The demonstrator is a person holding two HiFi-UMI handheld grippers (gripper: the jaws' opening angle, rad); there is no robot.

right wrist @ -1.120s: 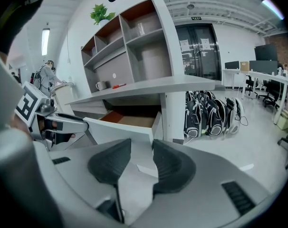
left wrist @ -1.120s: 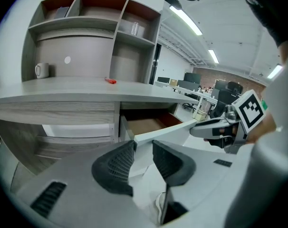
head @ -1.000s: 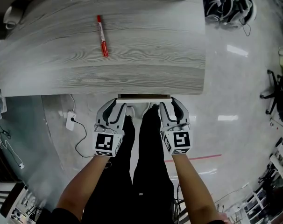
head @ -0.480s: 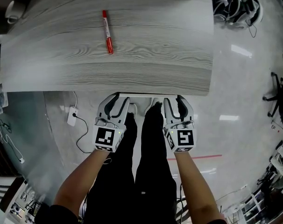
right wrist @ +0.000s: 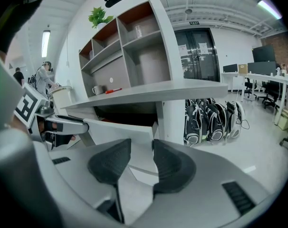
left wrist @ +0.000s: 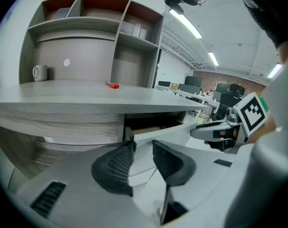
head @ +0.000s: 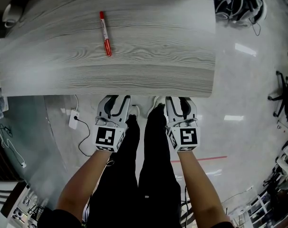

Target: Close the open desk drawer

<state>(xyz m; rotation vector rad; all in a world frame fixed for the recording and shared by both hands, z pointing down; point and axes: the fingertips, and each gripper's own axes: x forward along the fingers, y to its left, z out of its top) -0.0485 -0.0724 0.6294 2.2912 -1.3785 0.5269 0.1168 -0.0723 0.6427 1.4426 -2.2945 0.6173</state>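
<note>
The grey wood desk fills the top of the head view. Both grippers sit at its front edge, side by side. The white drawer front stands a little way out from under the desktop, with a dark gap behind it. It shows again in the right gripper view, but from above the desk edge hides it. My left gripper is open, its tips at the drawer front's left end. My right gripper is open at the right end. Neither holds anything.
A red pen lies on the desk. A shelf unit with a mug stands at the back. The person's legs are between the grippers. A power strip lies on the floor at left, bags beside the desk at right.
Both grippers have moved forward to the desk edge. The strip of drawer front that stuck out past the edge has slid under the desktop.
</note>
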